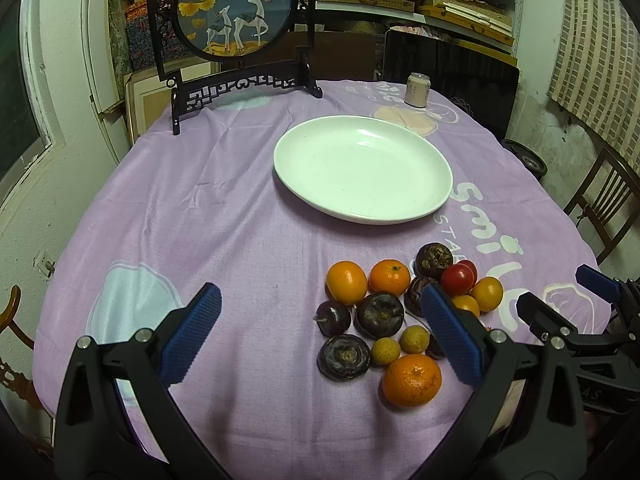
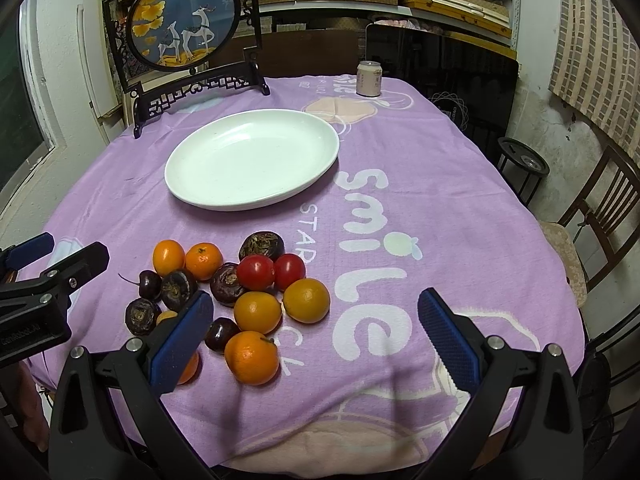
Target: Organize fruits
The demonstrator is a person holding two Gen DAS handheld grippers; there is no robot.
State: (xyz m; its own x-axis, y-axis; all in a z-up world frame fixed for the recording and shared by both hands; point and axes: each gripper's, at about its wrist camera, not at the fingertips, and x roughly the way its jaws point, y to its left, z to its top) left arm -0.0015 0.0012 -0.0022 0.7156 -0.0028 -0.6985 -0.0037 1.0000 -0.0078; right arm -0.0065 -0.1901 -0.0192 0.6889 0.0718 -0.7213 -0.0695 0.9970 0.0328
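A pile of fruit lies on the purple cloth near the front edge: oranges (image 1: 412,380) (image 2: 252,357), dark water chestnuts (image 1: 380,314) (image 2: 228,283), red tomatoes (image 1: 458,279) (image 2: 256,273) and small yellow-green fruits (image 1: 385,351). An empty white plate (image 1: 362,168) (image 2: 252,158) sits beyond the pile. My left gripper (image 1: 320,336) is open and empty, low over the pile's left side. My right gripper (image 2: 316,340) is open and empty, just right of the pile. Each gripper shows at the edge of the other's view.
A framed round deer picture on a black stand (image 1: 236,12) (image 2: 184,20) is at the table's far left. A drink can (image 1: 417,90) (image 2: 369,78) stands at the far edge. A wooden chair (image 2: 592,216) is to the right.
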